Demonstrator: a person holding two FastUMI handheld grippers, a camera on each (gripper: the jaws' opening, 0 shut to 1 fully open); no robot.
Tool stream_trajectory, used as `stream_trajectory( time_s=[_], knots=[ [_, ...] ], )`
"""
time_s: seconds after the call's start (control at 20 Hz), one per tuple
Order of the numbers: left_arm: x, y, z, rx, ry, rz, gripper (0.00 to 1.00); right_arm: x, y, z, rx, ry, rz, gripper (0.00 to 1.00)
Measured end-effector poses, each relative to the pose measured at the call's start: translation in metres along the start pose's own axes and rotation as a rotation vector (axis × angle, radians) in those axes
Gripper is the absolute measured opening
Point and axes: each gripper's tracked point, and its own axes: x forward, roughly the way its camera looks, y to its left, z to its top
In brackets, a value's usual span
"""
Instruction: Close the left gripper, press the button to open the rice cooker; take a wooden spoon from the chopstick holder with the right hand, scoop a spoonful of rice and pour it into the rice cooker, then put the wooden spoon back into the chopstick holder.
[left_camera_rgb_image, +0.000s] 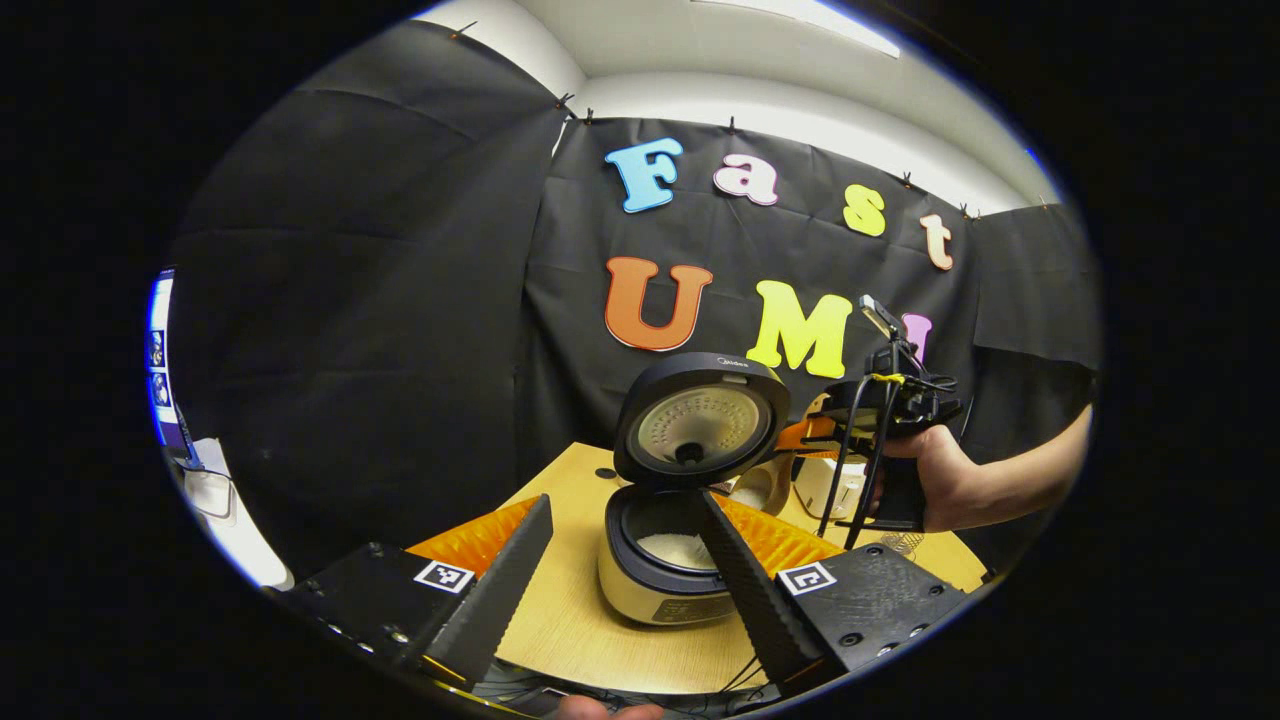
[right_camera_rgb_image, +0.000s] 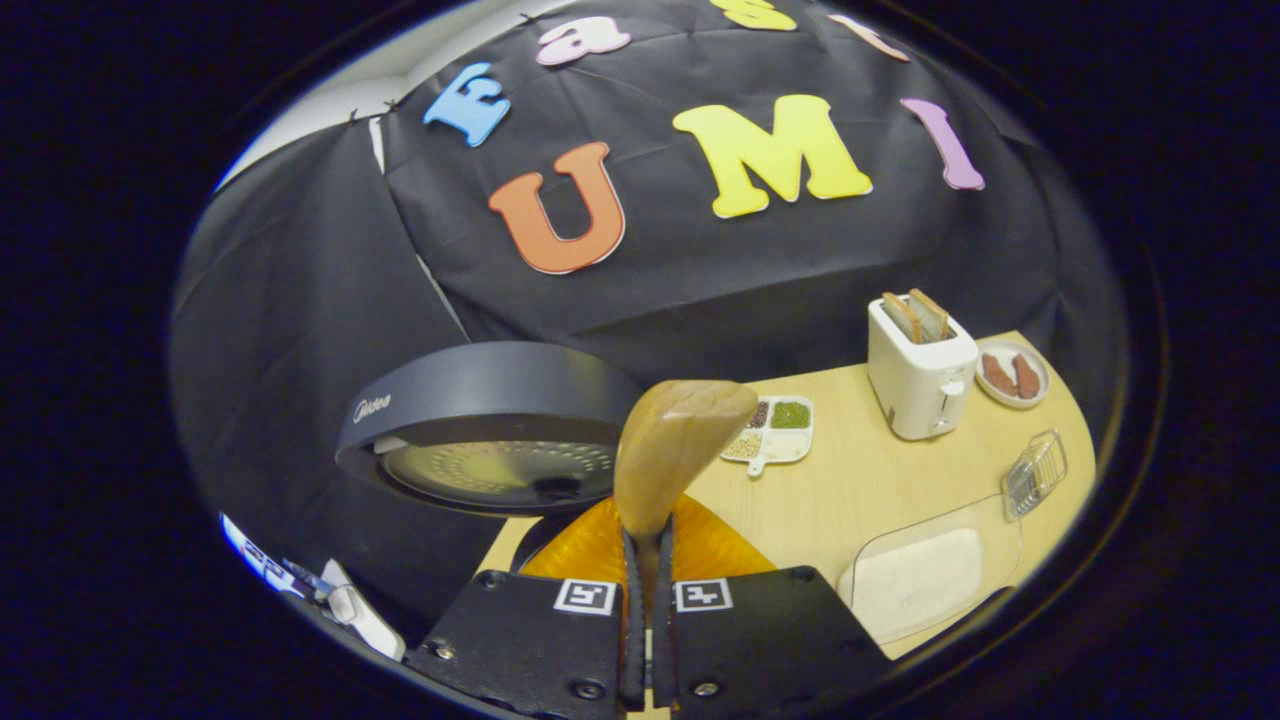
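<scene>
In the left gripper view we see the cooker (left_camera_rgb_image: 668, 560) at centre on the surface (left_camera_rgb_image: 580, 620), its lid (left_camera_rgb_image: 700, 420) tipped up and back, white rice in the pot. In the right gripper view the spoon (right_camera_rgb_image: 672, 450) stands nearly upright, bowl at 12 o'clock, its handle pinched between the fingers (right_camera_rgb_image: 632, 610) of the right gripper (right_camera_rgb_image: 647, 600), which are drawn narrow on it. The raised lid (right_camera_rgb_image: 490, 425) sits at 9 o'clock of the spoon, just beside it. From the left gripper view, a hand (left_camera_rgb_image: 940, 480) at 3 o'clock of the cooker holds that right gripper level, forearm reaching in from the right edge. The left gripper (left_camera_rgb_image: 620, 560) hangs before the cooker, fingers spread wide and touching nothing; its right finger crosses the pot's rim in our line of sight. Farther out in the right gripper view: a divided dish (right_camera_rgb_image: 772, 430) at 2 o'clock of the spoon, a toaster (right_camera_rgb_image: 920, 370) with bread, a plate (right_camera_rgb_image: 1012, 373) beside it, a wire basket (right_camera_rgb_image: 1035, 475) and a clear tray (right_camera_rgb_image: 925, 575) of rice at 4 o'clock.
</scene>
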Motion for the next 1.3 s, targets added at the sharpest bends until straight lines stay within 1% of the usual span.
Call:
stream_trajectory(
  time_s=[0.15, 0.35, 0.6, 0.65, 0.75, 0.9, 1.0, 1.15, 1.3],
  knots=[
    [0.003, 0.001, -0.007, -0.013, 0.002, -0.009, 0.95, 0.001, 0.005, -0.002, -0.108, -0.022, -0.021, 0.08],
    [0.003, 0.007, -0.012, -0.028, 0.004, 0.001, 0.95, 0.002, 0.013, -0.001, -0.261, -0.065, -0.039, 0.08],
    [-0.001, 0.010, -0.012, -0.037, 0.024, 0.007, 0.95, -0.005, 0.027, 0.020, -0.533, -0.193, -0.060, 0.08],
    [-0.002, 0.009, -0.012, -0.041, 0.029, 0.006, 0.95, -0.005, 0.025, 0.023, -0.578, -0.217, -0.062, 0.08],
    [-0.003, 0.007, -0.009, -0.036, 0.031, 0.007, 0.95, -0.007, 0.031, 0.022, -0.622, -0.249, -0.058, 0.08],
    [-0.005, 0.005, -0.008, -0.029, 0.037, 0.008, 0.95, -0.012, 0.035, 0.027, -0.640, -0.272, -0.055, 0.08],
    [-0.005, 0.002, -0.008, -0.023, 0.043, 0.009, 0.95, -0.012, 0.037, 0.028, -0.618, -0.273, -0.035, 0.08],
    [-0.009, -0.004, -0.006, -0.016, 0.051, 0.011, 0.95, -0.016, 0.039, 0.024, -0.541, -0.255, 0.012, 0.08],
    [-0.013, -0.015, 0.001, 0.000, 0.045, 0.009, 0.95, -0.024, 0.041, 0.019, -0.391, -0.215, 0.089, 0.08]
  ],
)
